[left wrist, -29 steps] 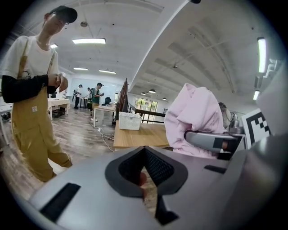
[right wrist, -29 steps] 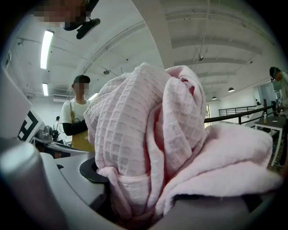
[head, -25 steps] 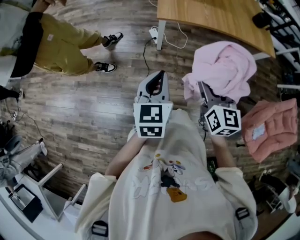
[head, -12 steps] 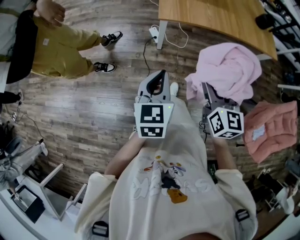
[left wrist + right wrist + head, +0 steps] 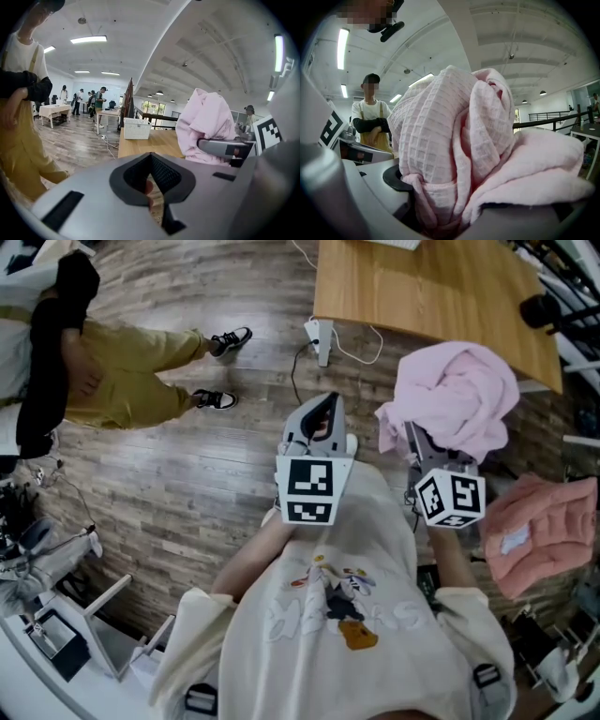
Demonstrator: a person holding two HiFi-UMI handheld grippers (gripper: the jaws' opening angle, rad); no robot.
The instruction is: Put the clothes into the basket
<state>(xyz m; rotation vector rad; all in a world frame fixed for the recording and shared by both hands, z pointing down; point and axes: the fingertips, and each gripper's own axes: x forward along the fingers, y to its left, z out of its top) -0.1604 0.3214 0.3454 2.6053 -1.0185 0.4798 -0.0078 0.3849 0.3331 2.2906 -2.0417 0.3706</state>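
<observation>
right hand-held gripper (image 5: 438, 220): clamping pink garment (image 5: 454, 131) | left hand-held gripper (image 5: 151, 185): forward, closed

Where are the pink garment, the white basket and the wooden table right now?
pink garment (image 5: 457, 397): head view, middle of the bunched bundle.
white basket (image 5: 137, 129): left gripper view, its front wall.
wooden table (image 5: 431, 287): head view, bare part of the top.

Upper right, there's the pale pink waffle-weave cloth (image 5: 455, 395), tiny square checks all over it. At the right edge, a salmon-pink quilted jacket (image 5: 539, 531). Up top, the honey-toned wooden surface (image 5: 441, 287); on the left, the grey-brown plank floor (image 5: 187, 465). The left hand-held gripper (image 5: 327, 399) and right hand-held gripper (image 5: 412, 432) are grey, with black-and-white marker cubes. The white lattice basket (image 5: 137, 128) sits mid-frame in the left gripper view.
</observation>
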